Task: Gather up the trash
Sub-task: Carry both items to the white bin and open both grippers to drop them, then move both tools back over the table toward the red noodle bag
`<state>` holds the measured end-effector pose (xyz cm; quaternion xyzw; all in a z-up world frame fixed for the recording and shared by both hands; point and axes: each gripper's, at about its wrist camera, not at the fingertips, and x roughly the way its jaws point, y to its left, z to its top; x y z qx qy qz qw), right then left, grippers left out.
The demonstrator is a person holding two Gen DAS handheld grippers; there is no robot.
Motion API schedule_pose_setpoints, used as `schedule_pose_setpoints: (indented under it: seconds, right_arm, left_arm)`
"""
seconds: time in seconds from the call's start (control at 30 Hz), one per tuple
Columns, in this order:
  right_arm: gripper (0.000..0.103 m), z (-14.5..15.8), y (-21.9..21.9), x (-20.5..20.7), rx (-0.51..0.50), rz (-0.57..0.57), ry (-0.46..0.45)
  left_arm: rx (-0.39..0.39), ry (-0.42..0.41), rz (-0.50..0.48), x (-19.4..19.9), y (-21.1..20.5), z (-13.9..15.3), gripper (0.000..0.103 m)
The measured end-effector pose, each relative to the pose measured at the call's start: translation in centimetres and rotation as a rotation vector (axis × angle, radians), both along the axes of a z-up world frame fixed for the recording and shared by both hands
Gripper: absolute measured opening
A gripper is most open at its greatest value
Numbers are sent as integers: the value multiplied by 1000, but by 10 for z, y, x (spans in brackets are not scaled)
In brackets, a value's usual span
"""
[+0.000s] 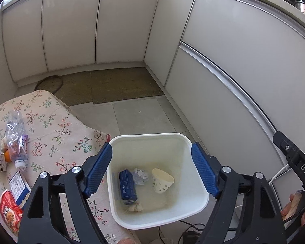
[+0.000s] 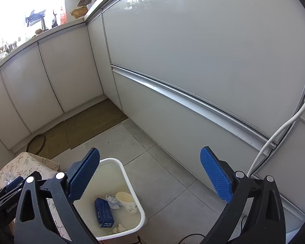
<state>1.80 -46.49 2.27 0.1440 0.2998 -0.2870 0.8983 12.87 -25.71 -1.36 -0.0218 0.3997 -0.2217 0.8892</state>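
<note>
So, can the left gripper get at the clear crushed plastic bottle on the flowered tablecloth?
Probably yes: the left gripper is open and empty, and the bottle lies uncovered on top, nothing between.

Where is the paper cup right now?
The paper cup lies on its side inside the white bin, on the right of its floor, next to a crumpled wrapper and a blue box; both wrist views show it.

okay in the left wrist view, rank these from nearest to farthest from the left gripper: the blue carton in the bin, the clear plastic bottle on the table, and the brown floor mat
1. Blue cardboard carton: inside the white plastic bin, directly below the open left gripper.
2. Clear crushed plastic bottle: off to the left on the floral tablecloth.
3. Brown woven floor mat: farthest, ahead by the cabinets.
</note>
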Motion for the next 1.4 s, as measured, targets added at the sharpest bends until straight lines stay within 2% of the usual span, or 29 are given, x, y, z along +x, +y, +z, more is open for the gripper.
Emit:
schedule_pose_setpoints:
  seconds: [0.03, 0.1, 0.13, 0.5, 1.07, 1.2, 1.3, 1.4]
  right_arm:
    - [96, 0, 2, 0, -3, 2, 0]
    - [96, 0, 5, 1, -5, 8, 3]
    - [96, 0, 7, 1, -6, 9, 5]
    - [96, -9, 49, 17, -48, 92, 51]
    - [96, -17, 154, 60, -136, 305, 118]
    - [96, -18, 178, 69, -146, 352, 128]
    - [96, -21, 195, 74, -145, 389, 140]
    - [96, -24, 209, 81, -143, 418, 150]
  left_arm:
    - [14, -12, 6, -1, 1, 1, 83]
    - [43, -36, 29, -4, 4, 2, 95]
    - [64, -54, 50, -5, 7, 3, 96]
    - [159, -79, 123, -3, 46, -2, 96]
    - [292, -31, 220, -1, 157, -26, 96]
    - [307, 25, 225, 2, 186, -32, 96]
    - [309, 112, 213, 8, 206, -39, 96]
    - [278, 199, 196, 11, 226, -46, 96]
